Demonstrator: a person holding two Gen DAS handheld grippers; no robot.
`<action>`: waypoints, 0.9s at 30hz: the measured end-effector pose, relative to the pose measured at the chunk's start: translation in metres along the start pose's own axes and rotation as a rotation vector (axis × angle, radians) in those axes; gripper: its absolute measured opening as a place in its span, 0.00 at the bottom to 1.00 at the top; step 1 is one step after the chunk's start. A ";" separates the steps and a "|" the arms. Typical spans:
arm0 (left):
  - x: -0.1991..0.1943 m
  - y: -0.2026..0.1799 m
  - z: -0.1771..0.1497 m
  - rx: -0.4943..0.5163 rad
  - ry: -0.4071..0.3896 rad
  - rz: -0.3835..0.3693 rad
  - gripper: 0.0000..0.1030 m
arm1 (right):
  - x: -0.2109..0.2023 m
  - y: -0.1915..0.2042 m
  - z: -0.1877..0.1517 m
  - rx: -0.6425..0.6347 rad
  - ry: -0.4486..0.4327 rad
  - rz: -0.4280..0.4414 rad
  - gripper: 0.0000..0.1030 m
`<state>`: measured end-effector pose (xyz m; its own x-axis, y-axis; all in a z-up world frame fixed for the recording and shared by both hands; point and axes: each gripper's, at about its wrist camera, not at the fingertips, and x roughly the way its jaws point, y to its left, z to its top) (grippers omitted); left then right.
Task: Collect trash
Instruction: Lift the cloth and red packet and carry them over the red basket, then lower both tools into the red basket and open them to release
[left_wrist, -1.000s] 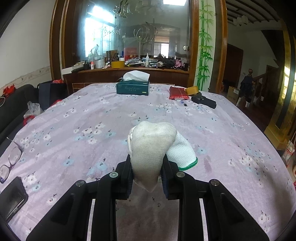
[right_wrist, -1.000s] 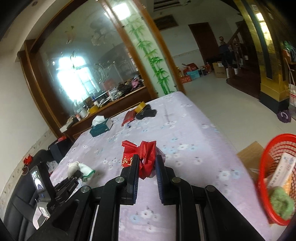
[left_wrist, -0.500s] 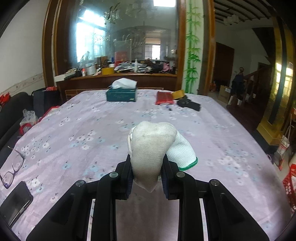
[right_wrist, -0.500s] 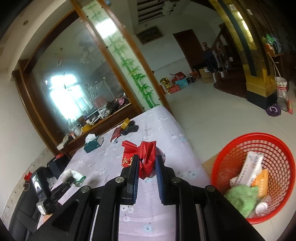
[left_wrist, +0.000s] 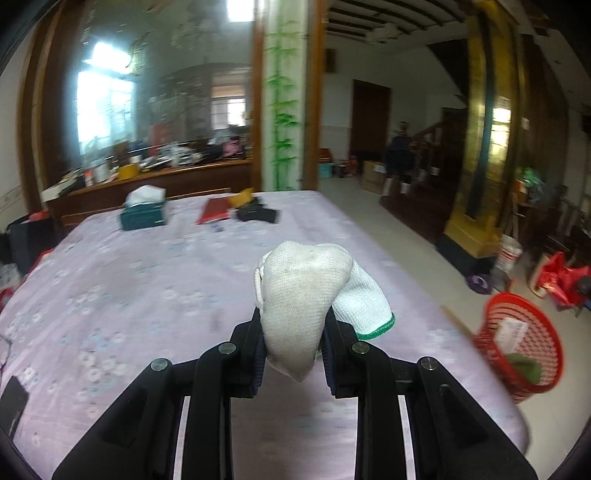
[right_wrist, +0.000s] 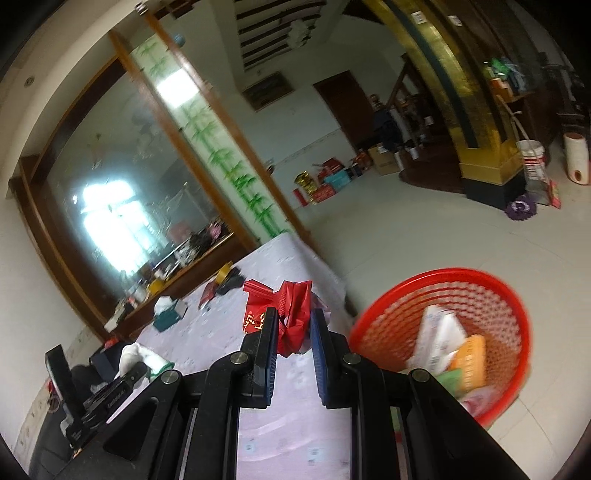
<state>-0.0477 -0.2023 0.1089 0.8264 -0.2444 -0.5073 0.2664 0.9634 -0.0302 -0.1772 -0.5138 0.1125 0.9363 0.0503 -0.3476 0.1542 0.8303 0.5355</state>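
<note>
Left claw (left_wrist: 291, 332) pinches a soft, limp glove (left_wrist: 303, 291) at center frame while right claw (right_wrist: 291, 328) clamps a light, crumpled red wrapper (right_wrist: 291, 314) beside the red basket (right_wrist: 491, 295), lower right.

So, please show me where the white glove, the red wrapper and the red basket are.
white glove (left_wrist: 301, 291): left wrist view, on its knitted body above the jaws.
red wrapper (right_wrist: 293, 314): right wrist view, on the crumpled part between the jaws.
red basket (right_wrist: 491, 295): right wrist view, on its far mesh wall.
</note>
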 end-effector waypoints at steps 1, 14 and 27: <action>-0.001 -0.012 0.001 0.011 0.003 -0.024 0.23 | -0.004 -0.006 0.002 0.010 -0.011 -0.010 0.18; 0.003 -0.165 -0.001 0.170 0.101 -0.334 0.24 | -0.045 -0.086 0.013 0.128 -0.080 -0.135 0.18; 0.047 -0.248 -0.026 0.269 0.195 -0.397 0.24 | -0.043 -0.126 0.012 0.168 -0.060 -0.224 0.18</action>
<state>-0.0880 -0.4497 0.0703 0.5345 -0.5357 -0.6537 0.6802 0.7317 -0.0434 -0.2335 -0.6277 0.0693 0.8894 -0.1612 -0.4277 0.4046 0.7132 0.5724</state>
